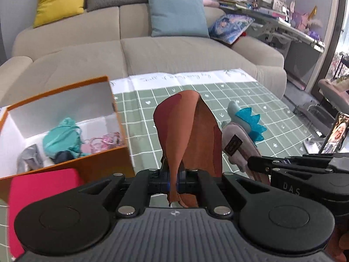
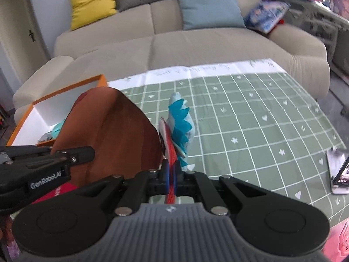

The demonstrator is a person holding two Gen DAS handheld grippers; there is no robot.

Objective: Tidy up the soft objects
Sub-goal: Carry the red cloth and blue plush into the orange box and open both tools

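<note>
My left gripper (image 1: 173, 181) is shut on a brown soft pouch (image 1: 189, 135) that stands up in front of it; it also shows in the right wrist view (image 2: 109, 135). My right gripper (image 2: 172, 181) is shut on a pale soft toy with blue spikes (image 2: 181, 126), seen in the left wrist view (image 1: 242, 135) too. Both are held above the green checked mat (image 2: 250, 118). An orange box with white inside (image 1: 65, 118) stands at the left and holds a teal soft item (image 1: 62, 137) and other small things.
A beige sofa (image 1: 174, 52) with yellow (image 1: 60, 0), grey and blue (image 1: 177, 13) cushions lies beyond the mat. A pink item (image 1: 41, 192) lies near the box. A phone (image 2: 340, 172) stands at the mat's right edge. Cluttered shelves are at the far right.
</note>
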